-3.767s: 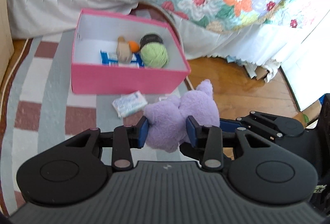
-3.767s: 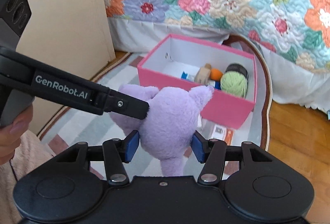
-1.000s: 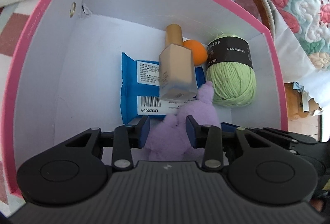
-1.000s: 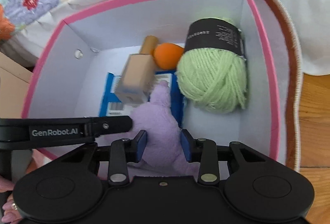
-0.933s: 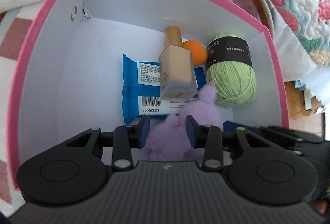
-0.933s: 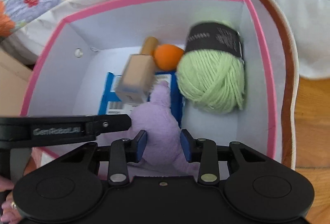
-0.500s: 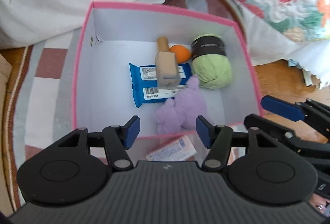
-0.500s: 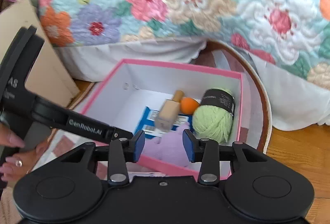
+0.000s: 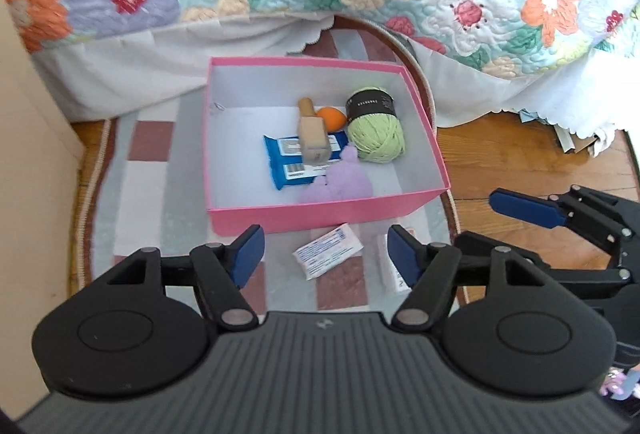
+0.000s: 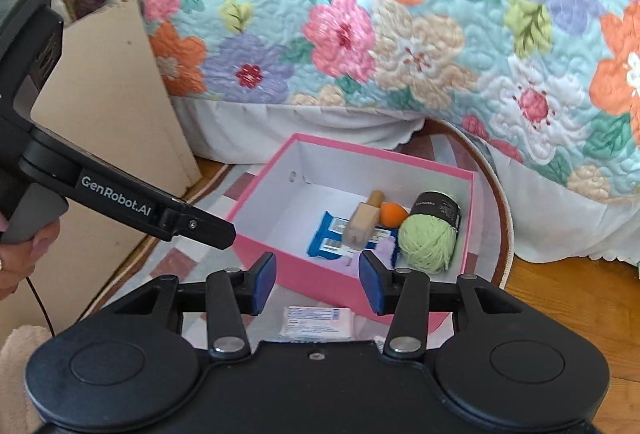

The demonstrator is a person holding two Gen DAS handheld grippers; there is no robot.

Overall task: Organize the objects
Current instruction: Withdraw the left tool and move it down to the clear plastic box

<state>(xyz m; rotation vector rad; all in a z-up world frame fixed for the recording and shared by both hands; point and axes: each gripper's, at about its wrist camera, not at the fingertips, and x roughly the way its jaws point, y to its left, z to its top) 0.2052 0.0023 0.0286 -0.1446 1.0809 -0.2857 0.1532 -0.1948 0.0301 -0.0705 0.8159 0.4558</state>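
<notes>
- Plush (image 9: 347, 179) sits in the pink box (image 9: 320, 215) beside the yarn (image 9: 376, 138)
- left gripper (image 9: 323, 255) and right gripper (image 10: 317, 282) just spread apart, both empty
- packet (image 9: 328, 257) on the rug, wipes probably

A wood floor (image 9: 516, 158) carries a striped rug (image 9: 148, 178). On the rug sits a pink box (image 9: 320, 216), near the bed. Two small white packets lie on the rug just in front of the box: one (image 9: 328, 257) left, one (image 9: 390, 270) right.
</notes>
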